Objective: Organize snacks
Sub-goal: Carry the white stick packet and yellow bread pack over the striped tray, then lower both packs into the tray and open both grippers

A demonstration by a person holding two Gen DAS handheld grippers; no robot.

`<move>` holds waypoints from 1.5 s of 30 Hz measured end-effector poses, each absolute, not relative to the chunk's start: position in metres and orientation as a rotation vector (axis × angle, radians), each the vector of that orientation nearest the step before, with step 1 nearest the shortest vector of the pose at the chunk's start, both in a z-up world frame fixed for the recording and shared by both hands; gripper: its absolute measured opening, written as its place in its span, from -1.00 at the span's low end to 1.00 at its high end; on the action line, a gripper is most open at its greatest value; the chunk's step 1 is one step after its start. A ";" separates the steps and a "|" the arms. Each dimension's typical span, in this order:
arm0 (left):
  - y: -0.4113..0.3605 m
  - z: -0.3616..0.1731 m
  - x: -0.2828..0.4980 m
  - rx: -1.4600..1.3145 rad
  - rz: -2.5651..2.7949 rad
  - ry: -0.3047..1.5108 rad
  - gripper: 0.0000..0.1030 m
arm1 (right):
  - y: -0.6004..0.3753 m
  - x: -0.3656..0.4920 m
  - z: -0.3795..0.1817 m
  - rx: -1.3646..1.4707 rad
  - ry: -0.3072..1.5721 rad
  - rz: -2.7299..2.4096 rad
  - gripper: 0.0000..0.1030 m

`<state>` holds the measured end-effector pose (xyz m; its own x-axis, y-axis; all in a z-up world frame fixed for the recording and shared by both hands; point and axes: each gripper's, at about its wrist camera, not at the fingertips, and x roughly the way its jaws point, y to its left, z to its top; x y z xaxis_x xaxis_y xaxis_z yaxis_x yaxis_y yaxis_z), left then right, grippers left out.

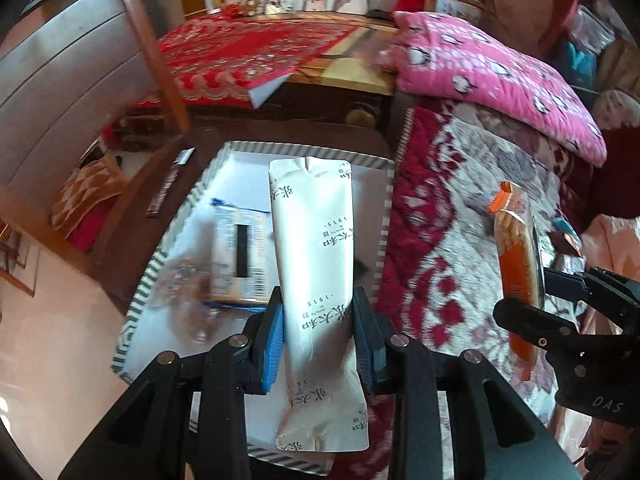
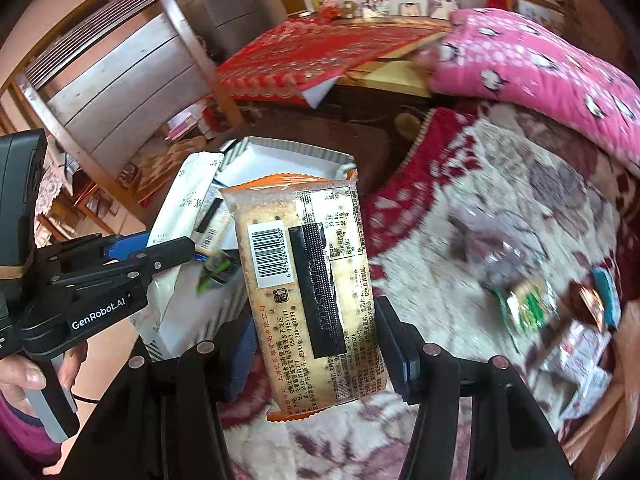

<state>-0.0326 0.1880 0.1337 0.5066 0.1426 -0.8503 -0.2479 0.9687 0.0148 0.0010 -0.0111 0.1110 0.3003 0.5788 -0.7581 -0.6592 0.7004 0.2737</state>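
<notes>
My left gripper (image 1: 318, 326) is shut on a tall white snack packet (image 1: 314, 248) with black print, held upright over a white box with a striped rim (image 1: 208, 178). Inside the box lie a blue-edged packet (image 1: 240, 256) and a clear wrapper (image 1: 186, 284). My right gripper (image 2: 316, 344) is shut on an orange-edged cracker packet (image 2: 308, 280) with a barcode, held above the patterned blanket. In the left wrist view that cracker packet (image 1: 518, 276) and the right gripper (image 1: 548, 304) show at the right. The left gripper (image 2: 120, 256), its white packet (image 2: 188, 200) and the box (image 2: 288, 156) show at the left of the right wrist view.
A red and cream blanket (image 2: 480, 184) covers the bed, with several loose snacks (image 2: 528, 304) at its right. A pink pillow (image 1: 488, 76) lies behind. A wooden chair (image 1: 152, 52) and a red-clothed table (image 1: 248, 52) stand beyond the box. A hand (image 2: 24, 376) holds the left gripper's handle.
</notes>
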 end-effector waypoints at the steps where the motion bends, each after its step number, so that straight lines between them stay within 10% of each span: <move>1: 0.195 0.134 -0.035 -0.120 0.247 1.012 -0.41 | -0.004 0.001 0.112 -0.103 0.963 0.833 0.16; 45: 0.278 0.073 -0.036 -0.279 0.339 1.130 -0.40 | 0.169 0.042 0.074 -0.319 1.083 0.944 0.16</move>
